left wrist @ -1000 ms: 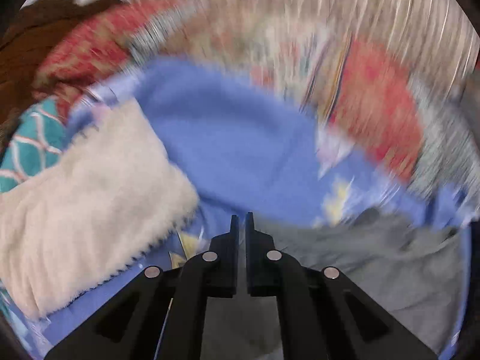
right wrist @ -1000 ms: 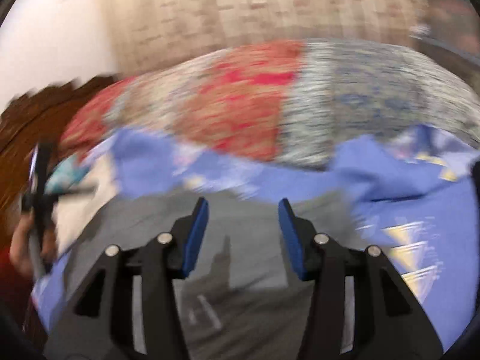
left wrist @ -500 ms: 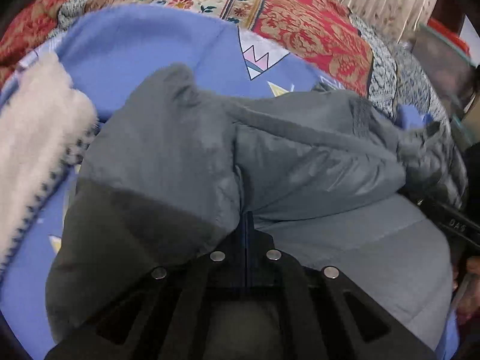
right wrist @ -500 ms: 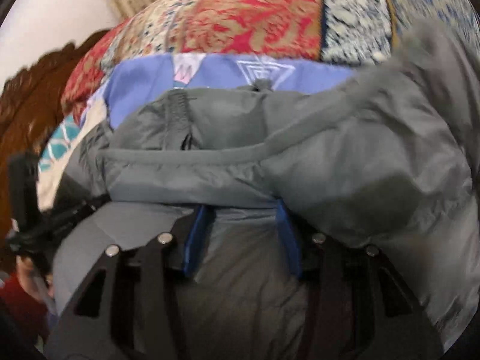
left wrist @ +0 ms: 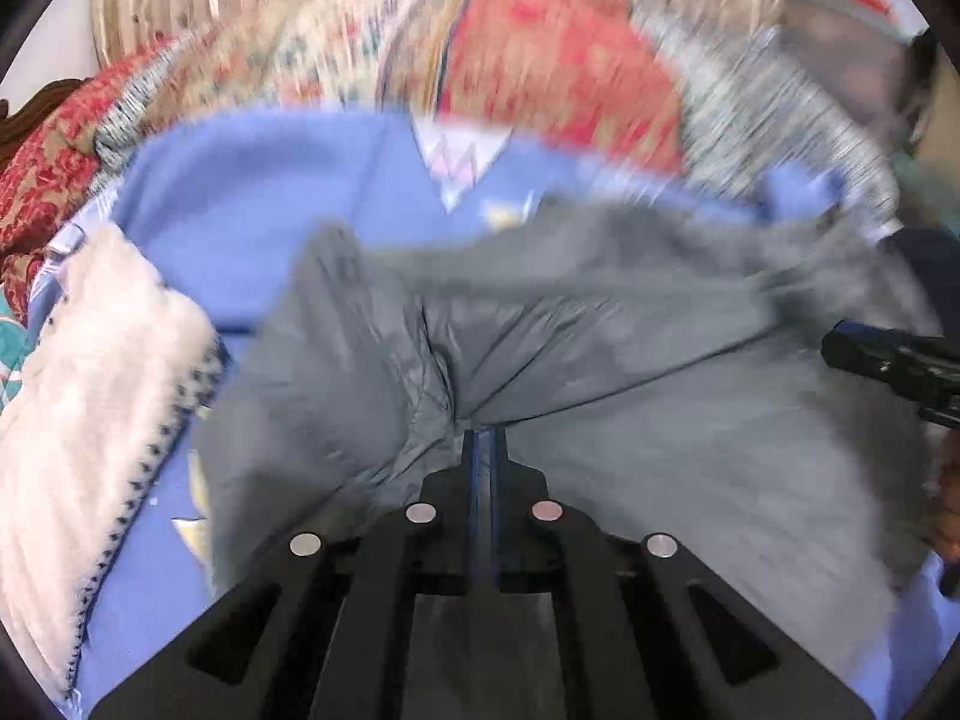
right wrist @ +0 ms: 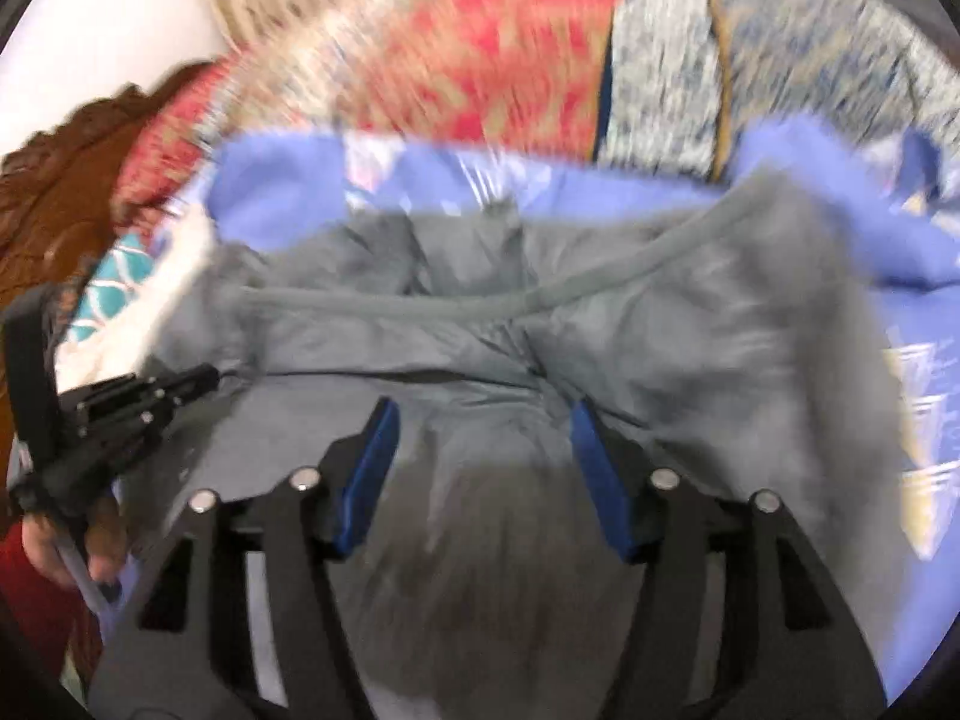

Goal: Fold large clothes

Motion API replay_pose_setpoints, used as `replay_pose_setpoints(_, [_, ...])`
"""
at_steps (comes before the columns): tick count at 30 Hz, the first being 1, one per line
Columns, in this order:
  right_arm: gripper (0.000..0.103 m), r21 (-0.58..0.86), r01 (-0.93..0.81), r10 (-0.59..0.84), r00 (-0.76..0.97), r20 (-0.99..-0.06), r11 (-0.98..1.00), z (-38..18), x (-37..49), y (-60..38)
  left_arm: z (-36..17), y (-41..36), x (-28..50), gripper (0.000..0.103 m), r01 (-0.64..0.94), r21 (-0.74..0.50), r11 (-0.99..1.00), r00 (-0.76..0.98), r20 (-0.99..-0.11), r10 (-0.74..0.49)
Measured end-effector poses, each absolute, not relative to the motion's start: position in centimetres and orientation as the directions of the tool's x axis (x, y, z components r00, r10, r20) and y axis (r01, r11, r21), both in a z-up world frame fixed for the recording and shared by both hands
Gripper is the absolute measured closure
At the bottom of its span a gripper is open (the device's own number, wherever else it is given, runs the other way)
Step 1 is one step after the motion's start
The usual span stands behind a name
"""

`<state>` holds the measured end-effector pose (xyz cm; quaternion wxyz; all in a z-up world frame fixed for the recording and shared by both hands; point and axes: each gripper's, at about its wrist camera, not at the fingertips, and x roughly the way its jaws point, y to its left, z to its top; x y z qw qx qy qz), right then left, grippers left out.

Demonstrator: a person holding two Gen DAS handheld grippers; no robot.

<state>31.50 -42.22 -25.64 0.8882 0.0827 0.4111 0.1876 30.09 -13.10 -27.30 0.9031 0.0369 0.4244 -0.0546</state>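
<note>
A large grey jacket [left wrist: 600, 372] lies folded over on a blue blanket [left wrist: 264, 204] on the bed. My left gripper [left wrist: 483, 441] is shut on a bunched fold of the jacket. In the right wrist view the jacket [right wrist: 660, 324] spreads ahead with its grey trimmed edge running across. My right gripper [right wrist: 480, 420] is open, its blue pads [right wrist: 375, 468] resting over the jacket with cloth between them but not clamped. The left gripper also shows in the right wrist view [right wrist: 198, 381] at the jacket's left edge, and the right gripper shows at the right of the left wrist view [left wrist: 888, 354].
A white fluffy cloth [left wrist: 90, 420] lies at the left on the blanket. A red and grey patchwork quilt [left wrist: 540, 72] covers the bed behind. A brown wooden headboard [right wrist: 66, 180] stands at the far left, curtains behind.
The jacket's far part has been brought over onto itself. My right gripper has opened and let the cloth go. My left gripper stays shut on the jacket. Both views are blurred by motion.
</note>
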Motion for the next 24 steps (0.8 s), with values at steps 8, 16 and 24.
replay_pose_setpoints(8, [0.043, 0.396, -0.089, 0.363, 0.617, -0.699, 0.914, -27.6, 27.4, -51.7, -29.9, -3.6, 25.8, 0.076, -0.081, -0.104, 0.991, 0.574, -0.818, -0.039])
replay_pose_setpoints(16, [0.009, 0.467, 0.007, 0.331, 0.695, -0.638, 0.884, -26.2, 25.8, -56.3, -26.4, 2.2, 24.7, 0.067, -0.153, -0.327, 0.933, 0.629, -0.76, -0.163])
replay_pose_setpoints(24, [0.009, 0.527, 0.084, 0.398, 0.558, -0.728, 0.846, -32.1, 28.3, -56.1, -29.1, -0.5, 28.8, 0.043, -0.061, -0.362, 0.93, 0.529, -0.802, -0.278])
